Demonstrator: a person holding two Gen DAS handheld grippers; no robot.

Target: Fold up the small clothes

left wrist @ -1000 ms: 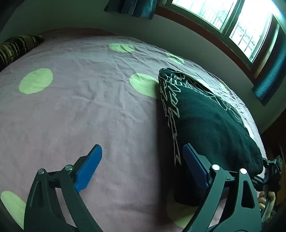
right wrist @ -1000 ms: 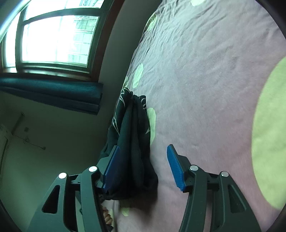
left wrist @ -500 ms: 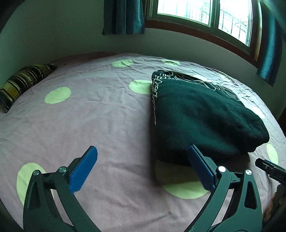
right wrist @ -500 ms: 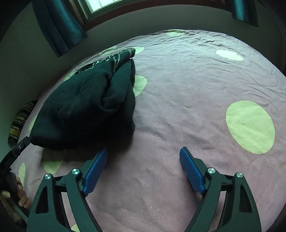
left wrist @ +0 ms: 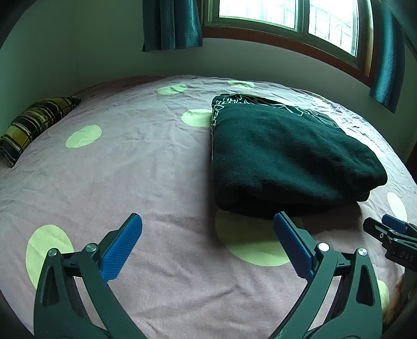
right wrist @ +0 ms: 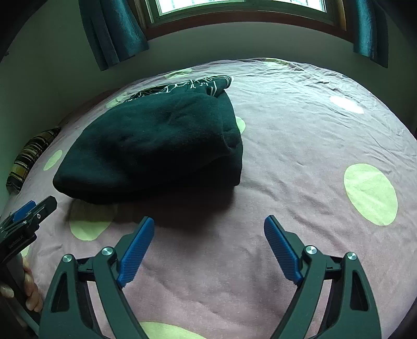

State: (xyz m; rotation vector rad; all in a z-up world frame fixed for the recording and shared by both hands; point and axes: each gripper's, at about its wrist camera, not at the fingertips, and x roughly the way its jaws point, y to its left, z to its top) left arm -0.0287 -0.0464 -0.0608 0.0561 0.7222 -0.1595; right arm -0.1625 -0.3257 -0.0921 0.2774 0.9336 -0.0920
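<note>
A dark green garment point(left wrist: 284, 153) with a white line print lies folded in a thick bundle on the mauve bedsheet point(left wrist: 135, 172) with pale green dots. It also shows in the right wrist view point(right wrist: 156, 146). My left gripper point(left wrist: 208, 234) is open and empty, held just in front of the bundle's near edge. My right gripper point(right wrist: 208, 240) is open and empty, in front of the bundle's near right corner. The right gripper shows at the right edge of the left wrist view point(left wrist: 391, 234); the left gripper shows at the left edge of the right wrist view point(right wrist: 28, 213).
A striped pillow point(left wrist: 34, 125) lies at the bed's far left. A wall with a window point(left wrist: 286, 15) and teal curtains point(left wrist: 172, 23) runs behind the bed. Open sheet lies to the left of the garment and to its right point(right wrist: 325, 146).
Both grippers have pulled back and levelled out from the garment, which now lies flat as a folded bundle. The right gripper's fingers, earlier around the hanging cloth, are now clear of it.
</note>
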